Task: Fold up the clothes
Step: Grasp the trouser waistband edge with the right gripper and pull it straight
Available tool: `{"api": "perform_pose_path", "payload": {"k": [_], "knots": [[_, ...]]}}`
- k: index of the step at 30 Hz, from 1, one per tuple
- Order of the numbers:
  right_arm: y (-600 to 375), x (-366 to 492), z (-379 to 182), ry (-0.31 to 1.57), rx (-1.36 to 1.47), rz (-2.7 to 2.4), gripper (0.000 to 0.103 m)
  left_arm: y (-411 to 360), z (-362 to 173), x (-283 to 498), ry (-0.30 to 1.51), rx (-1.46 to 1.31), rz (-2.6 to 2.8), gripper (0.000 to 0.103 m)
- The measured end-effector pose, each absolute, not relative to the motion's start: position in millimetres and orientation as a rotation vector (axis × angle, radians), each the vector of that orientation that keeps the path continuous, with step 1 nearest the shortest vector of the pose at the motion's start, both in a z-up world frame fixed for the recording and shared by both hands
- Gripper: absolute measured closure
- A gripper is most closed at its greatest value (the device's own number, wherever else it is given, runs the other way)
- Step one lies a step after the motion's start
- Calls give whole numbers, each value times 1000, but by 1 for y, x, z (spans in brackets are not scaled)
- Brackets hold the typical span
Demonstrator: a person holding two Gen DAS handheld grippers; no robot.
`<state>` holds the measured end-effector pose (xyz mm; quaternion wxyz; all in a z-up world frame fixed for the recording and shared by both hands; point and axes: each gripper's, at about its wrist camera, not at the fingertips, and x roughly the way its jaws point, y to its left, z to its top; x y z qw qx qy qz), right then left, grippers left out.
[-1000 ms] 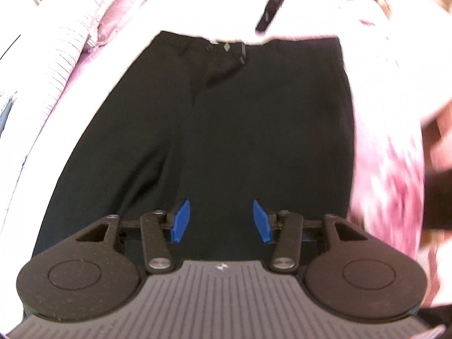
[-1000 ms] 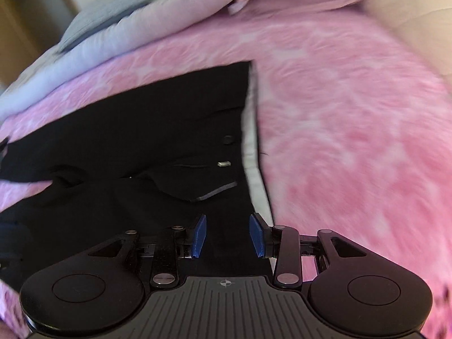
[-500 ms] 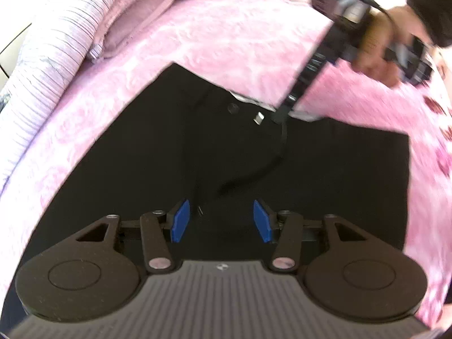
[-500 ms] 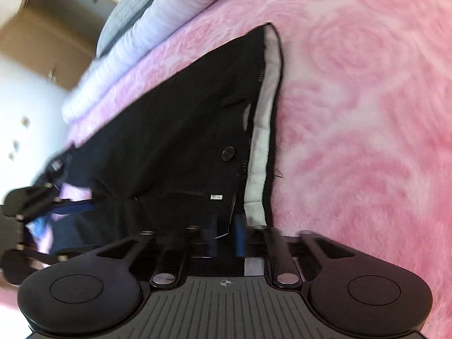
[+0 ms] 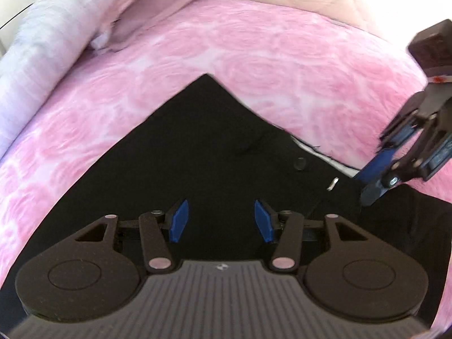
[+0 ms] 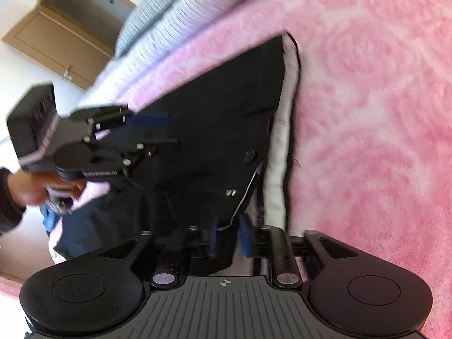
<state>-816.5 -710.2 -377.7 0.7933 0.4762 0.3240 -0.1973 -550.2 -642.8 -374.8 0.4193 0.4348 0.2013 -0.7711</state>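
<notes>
Black trousers [image 5: 197,175] are seen spread flat on the pink rose-pattern blanket [image 5: 254,65], filling centre and lower half of the left wrist view, one waistband corner pointing up at frame centre. A dark button [image 5: 300,163] and a small metal clasp [image 5: 333,183] are seen at centre right, w/ a pale lining strip [image 5: 325,155] showing along the edge beside them.

Left gripper [image 5: 221,221] is held over the black cloth at lower centre; its blue pads [image 5: 178,220] are set about half apart, nothing between them, cloth seen only beneath. In the right wrist view the same gripper [image 6: 158,130] is seen at mid left, gripped by a hand [image 6: 36,186] in a dark sleeve [image 6: 8,197].

Right gripper [image 6: 227,237] is seen at lower centre of its own view, right at the waistband by the fly. Its jaws have just been opening after a near-close; a narrow gap is seen now, w/ a fold of black fabric and pale trim lying between the pads. Whether the pads press on it can't be told: blur and shadow there. From the left wrist view, the right gripper [image 5: 375,178] comes in from the right edge, blue fingers down at the trouser edge near the clasp.

Striped bedding [image 6: 175,36] is piled at upper left, a wooden cupboard [image 6: 56,34] behind it.
</notes>
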Motion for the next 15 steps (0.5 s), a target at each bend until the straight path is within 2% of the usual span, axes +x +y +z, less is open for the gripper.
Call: {"api": "perform_pose_path", "payload": {"k": [4,5,7,8,15], "knots": [[-714,-826,-393,633,1136,-392,71,-641,-381,-561,487,1142,-2018,56],[-715,-828,-395,618,1161,-380,77,-641,-384,-564,469,1167,-2020,56],[-711,-835,-386,602,1151,-386,98,-642,-387,-570,445,1210,-2018,57],[-709,-839,-381,595,1140,-392,102,-644,-390,-572,444,1228,-2012,57],[-639,-816,-294,648,690,-219,102,-649,-391,-572,439,1268,-2001,59]]}}
